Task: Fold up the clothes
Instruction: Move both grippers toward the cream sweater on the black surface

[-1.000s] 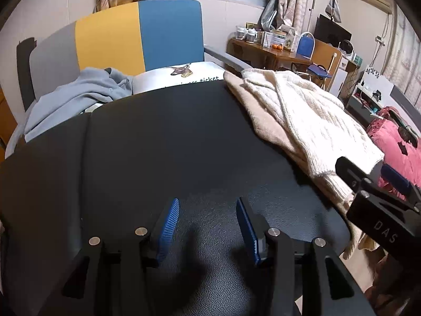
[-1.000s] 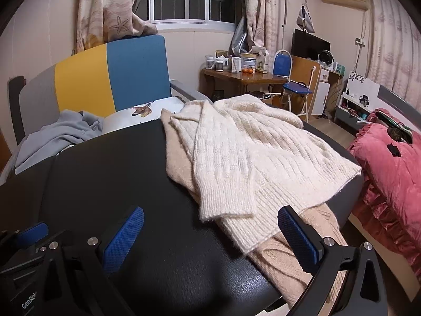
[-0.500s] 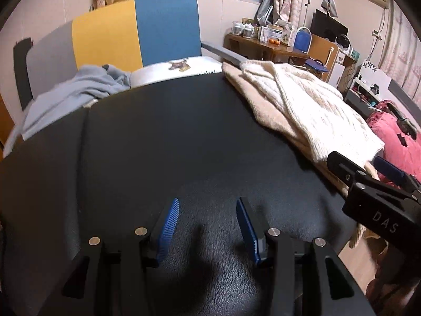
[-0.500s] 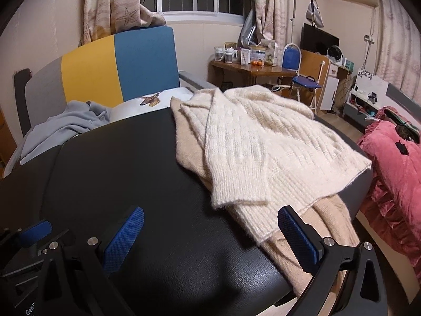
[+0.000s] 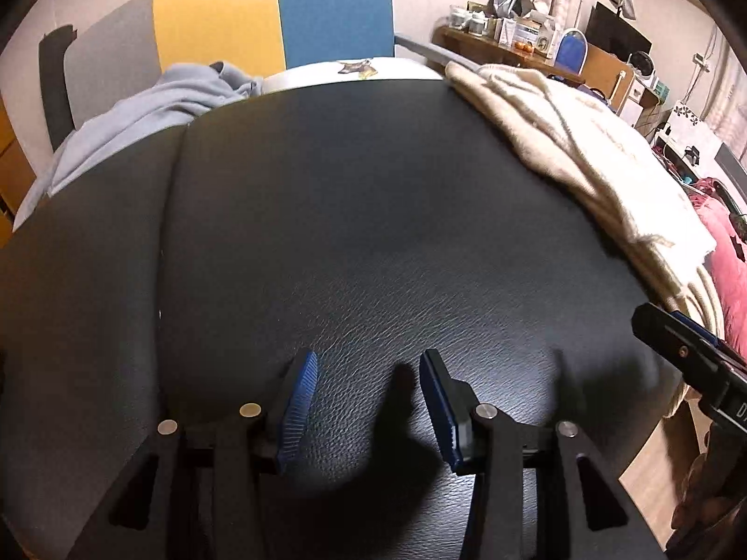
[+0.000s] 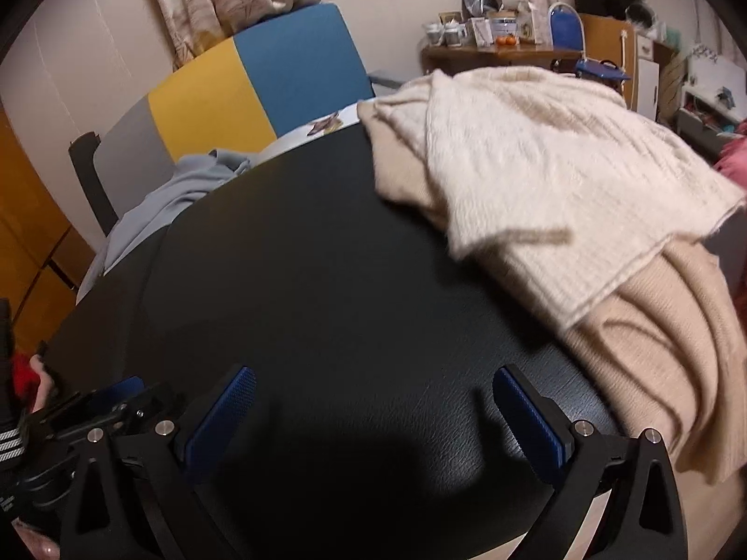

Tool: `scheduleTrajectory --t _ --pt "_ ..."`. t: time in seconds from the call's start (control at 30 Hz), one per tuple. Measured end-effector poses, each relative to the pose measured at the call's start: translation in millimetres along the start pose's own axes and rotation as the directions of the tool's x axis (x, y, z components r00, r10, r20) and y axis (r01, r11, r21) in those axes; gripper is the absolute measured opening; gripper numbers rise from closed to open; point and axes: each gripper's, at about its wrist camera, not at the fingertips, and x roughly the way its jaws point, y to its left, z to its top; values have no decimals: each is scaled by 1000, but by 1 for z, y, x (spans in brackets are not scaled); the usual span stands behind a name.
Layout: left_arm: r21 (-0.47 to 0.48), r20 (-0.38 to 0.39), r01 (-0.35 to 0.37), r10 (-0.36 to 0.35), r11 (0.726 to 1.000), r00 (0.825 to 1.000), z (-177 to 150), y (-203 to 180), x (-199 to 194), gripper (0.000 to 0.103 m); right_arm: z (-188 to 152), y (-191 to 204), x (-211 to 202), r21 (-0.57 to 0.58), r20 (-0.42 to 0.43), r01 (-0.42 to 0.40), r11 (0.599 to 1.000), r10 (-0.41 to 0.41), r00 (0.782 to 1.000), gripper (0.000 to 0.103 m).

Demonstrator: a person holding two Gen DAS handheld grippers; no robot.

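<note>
A black leather-textured desk [image 5: 373, 214] is seen filling most of both wrist views and serves as the landmark. Behind its far edge, a chair [image 5: 280, 14] with grey, yellow and blue panels is set against the wall. On the desk's right side, a cream knit sweater [image 6: 551, 158] is laid over a beige garment [image 6: 653, 340], which is draped off the right edge. At the desk's far left edge, a grey-blue garment [image 5: 140, 116] is heaped, partly on the chair. Low over the desk's near edge, the left tongs [image 5: 369, 401] are held partly open, with nothing between the blue pads. Beside them, also above bare desk, the right tongs [image 6: 373, 420] are spread wide and empty, well apart from the sweater.
</note>
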Motion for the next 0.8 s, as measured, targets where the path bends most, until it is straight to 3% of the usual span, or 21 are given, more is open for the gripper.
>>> scheduleTrajectory --t 0.27,0.37,0.43,0.53,0.67,0.8 --pt "-9 -13 1 -2 1000 1000 1 9 6 48 -3 15 11 -54 -64 18 998 -21 998 103" --pt "-2 -25 37 -37 999 999 1 9 8 58 -4 15 21 -49 -103 15 999 -19 995 103" --pt "3 -21 65 -65 998 998 -1 7 9 70 -6 15 23 -57 -102 11 998 -17 995 103" --pt "13 -6 92 -92 996 996 -3 5 11 79 -7 20 28 -92 -114 19 996 -29 993 103" --pt "-5 22 116 -116 993 993 -5 4 11 85 -11 22 31 -142 -117 34 989 -51 992 103" --pt "3 86 118 -117 993 989 -13 7 9 88 -13 17 31 -100 -87 20 995 -29 996 103"
